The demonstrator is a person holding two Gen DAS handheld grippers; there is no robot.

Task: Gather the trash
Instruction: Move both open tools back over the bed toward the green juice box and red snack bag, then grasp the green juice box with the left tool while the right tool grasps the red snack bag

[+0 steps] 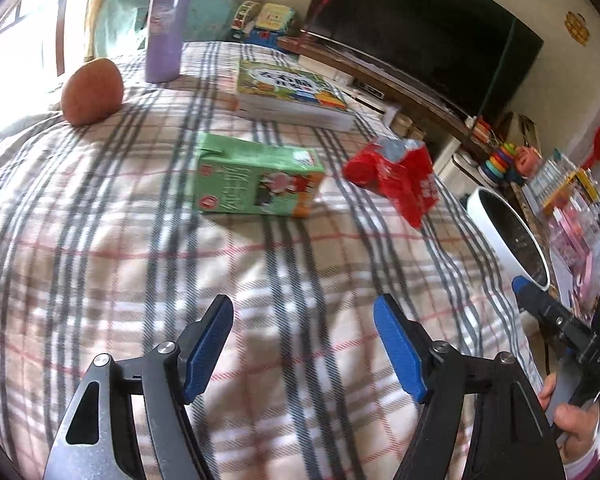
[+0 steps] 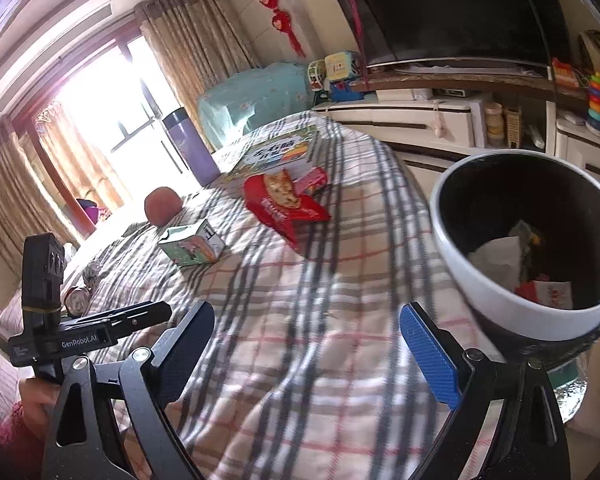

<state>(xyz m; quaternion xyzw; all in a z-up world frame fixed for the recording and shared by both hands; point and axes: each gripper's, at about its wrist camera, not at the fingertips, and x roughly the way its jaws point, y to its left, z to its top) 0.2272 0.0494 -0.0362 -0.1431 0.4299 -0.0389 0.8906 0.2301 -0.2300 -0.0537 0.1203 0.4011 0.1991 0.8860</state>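
A green drink carton [image 1: 256, 178] [image 2: 192, 246] lies on its side on the plaid bedspread [image 1: 140, 280]. To its right is a torn red snack wrapper [image 1: 396, 176] [image 2: 284, 200], with a small pink wrapper [image 2: 312, 180] just behind it. A white trash bin with a black liner [image 1: 508, 236] [image 2: 500, 300] stands at the bed's right edge and holds paper and a red-and-white wrapper. My left gripper [image 1: 302, 308] is open over bare bedspread, short of the carton, with nothing between its fingers. My right gripper [image 2: 306, 312] is open and empty too, just left of the bin.
At the far end of the bed are an orange-brown fruit [image 1: 92, 92] [image 2: 162, 206], a purple bottle [image 1: 164, 28] [image 2: 192, 148] and a children's book [image 1: 288, 92] [image 2: 276, 152]. A dark TV [image 2: 452, 12] on a low cabinet lies beyond. A hand [image 1: 572, 420] shows at lower right.
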